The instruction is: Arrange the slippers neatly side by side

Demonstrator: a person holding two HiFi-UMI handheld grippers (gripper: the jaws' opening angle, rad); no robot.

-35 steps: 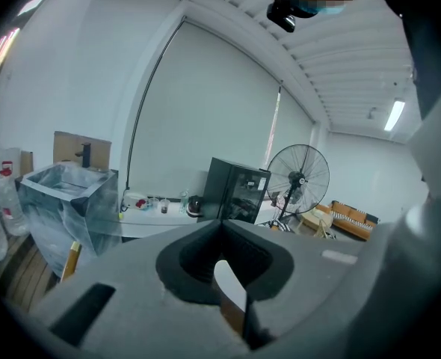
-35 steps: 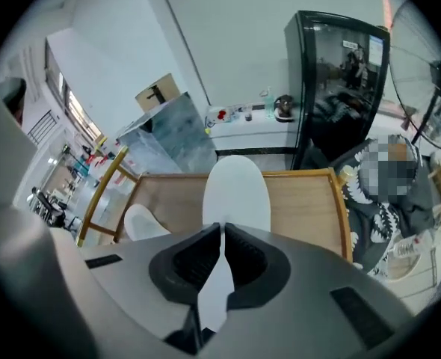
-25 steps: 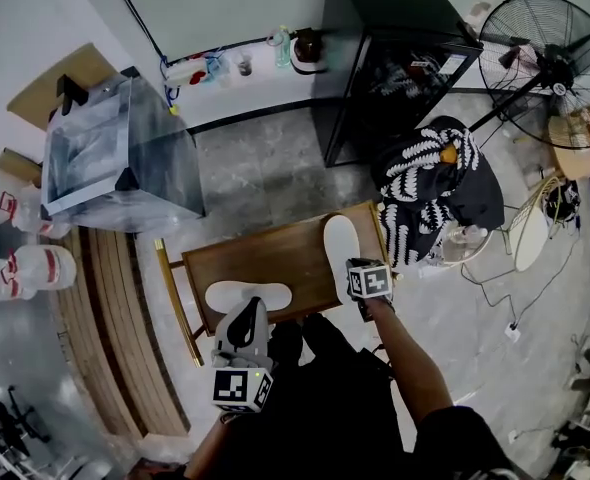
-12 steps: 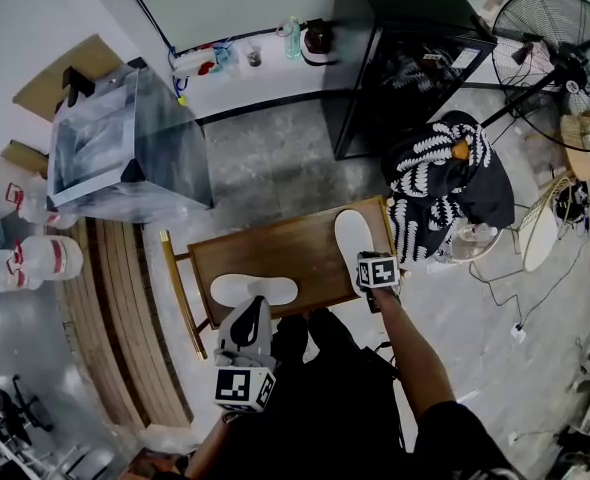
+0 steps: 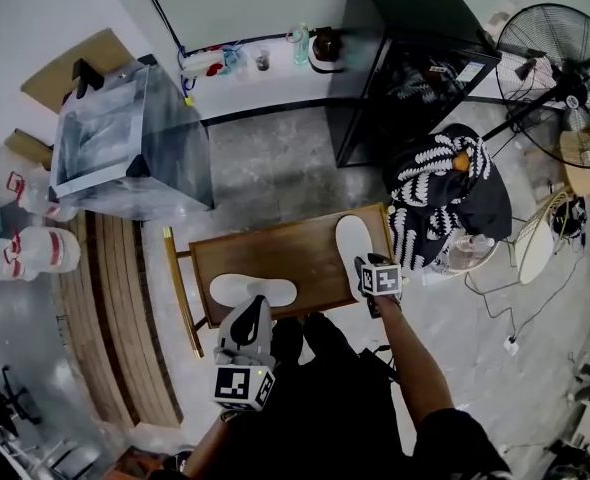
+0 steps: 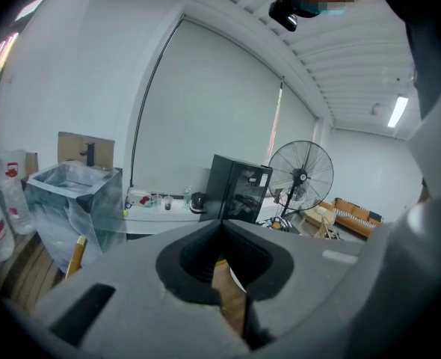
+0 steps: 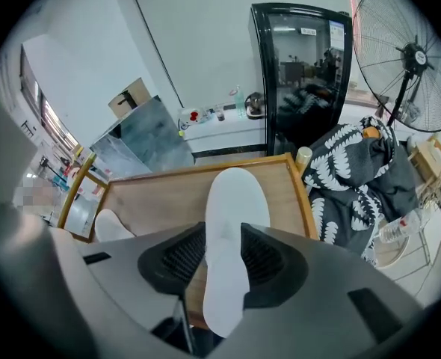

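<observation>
Right gripper [image 7: 223, 235] jaws just opened wide, straddling a white slipper [image 7: 235, 197] at 3 o'clock on the table [image 5: 275, 253]. Left gripper [image 6: 220, 226] closed, empty. Second slipper [image 5: 252, 291] lies at 8 o'clock.

Soft, even indoor light is filling every picture, and shadows are showing faint and soft-edged. In the left gripper view a ceiling light strip [image 6: 397, 112] is glowing at upper right and the pale wall [image 6: 71, 66] is reading bright. In the head view the grey floor [image 5: 275, 168] is giving off a dull sheen. Both gripper views are bending straight lines and darkening to black at their corners. You are seeing the left claw [image 6: 220, 226] and right claw [image 7: 223, 245] soft, close to the lens.
</observation>
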